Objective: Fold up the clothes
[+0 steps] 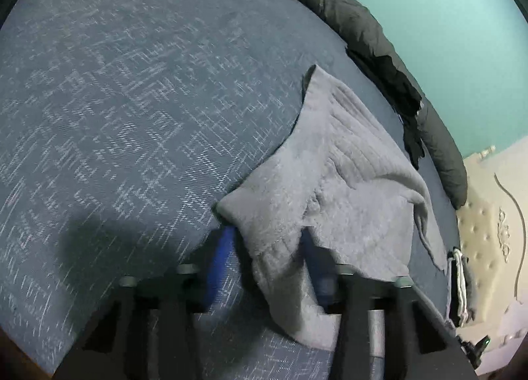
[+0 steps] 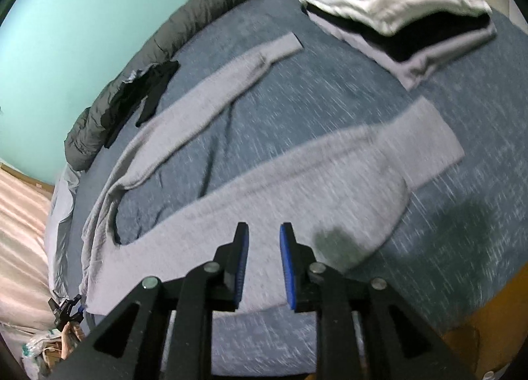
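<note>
Covering most of both views, the blue patterned bedspread [image 2: 297, 109] carries a dark rolled quilt [image 2: 198, 13] along its far edge by the teal wall [image 2: 82, 17]. A stack of folded clothes [image 2: 399, 13], grey, white and black, sits at the far corner in the right wrist view. The grey sweatpants [image 2: 264, 188] lie spread flat with both legs stretched across the bed, cuffs pointing toward the stack. In the left wrist view, the waistband end of the grey sweatpants [image 1: 336, 188] is bunched and draped over the left gripper [image 1: 267, 241], whose blue-padded fingers are spread around a fold of cloth. The right gripper [image 2: 264, 231] hovers over the nearer leg, its jaws parted with a clear gap, holding nothing.
</note>
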The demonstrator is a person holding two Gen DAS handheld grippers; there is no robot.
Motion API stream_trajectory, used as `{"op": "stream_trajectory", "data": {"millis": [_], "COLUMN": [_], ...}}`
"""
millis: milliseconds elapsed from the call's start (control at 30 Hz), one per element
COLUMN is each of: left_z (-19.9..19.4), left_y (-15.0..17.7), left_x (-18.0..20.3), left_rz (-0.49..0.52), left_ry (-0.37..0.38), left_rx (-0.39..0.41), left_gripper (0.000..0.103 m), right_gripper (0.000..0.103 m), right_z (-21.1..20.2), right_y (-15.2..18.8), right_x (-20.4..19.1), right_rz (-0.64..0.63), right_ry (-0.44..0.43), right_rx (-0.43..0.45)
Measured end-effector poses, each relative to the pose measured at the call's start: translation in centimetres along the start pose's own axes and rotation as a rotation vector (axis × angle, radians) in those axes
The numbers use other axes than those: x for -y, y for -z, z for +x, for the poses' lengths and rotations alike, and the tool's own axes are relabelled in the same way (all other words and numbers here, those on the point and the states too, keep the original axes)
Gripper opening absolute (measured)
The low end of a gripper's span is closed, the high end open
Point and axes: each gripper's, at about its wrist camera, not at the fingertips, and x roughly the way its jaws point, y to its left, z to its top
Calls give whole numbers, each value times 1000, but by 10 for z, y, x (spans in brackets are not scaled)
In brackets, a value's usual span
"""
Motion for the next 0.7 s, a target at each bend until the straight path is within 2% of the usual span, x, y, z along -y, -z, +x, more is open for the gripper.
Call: {"op": "stream_trajectory", "data": {"millis": [100,300,433,533,633,667,700], "left_z": [-4,-31,-26,-14,-24,-29,-35], "left_y": [1,-3,-3,-3,-8,-12,-15], "left_x": [6,-1,-9,-11,-1,3,7], "left_rz": [40,21,3,-11,27,40,55], "left_ry": [-25,-38,-41,-48,-96,-113,-128], "left_rx": [24,101,84,17,54,73,93], "left_gripper": [11,7,7,15,36,46,46], "right_gripper": [19,19,19,19,19,21,23], "right_z": [-2,-3,-6,-4,0,2,5], "right_y": [-3,-8,-10,-12,-17,-18,-21], "right_x": [-10,-23,-29,-33,-38,-40,-42], "right_rz": [-17,-37,-49,-72,-95,-102,-109], "right_ry": [-4,-5,-7,-10,-15,-16,-18], "right_rx": [22,17,18,7,-7,-11,-14]}}
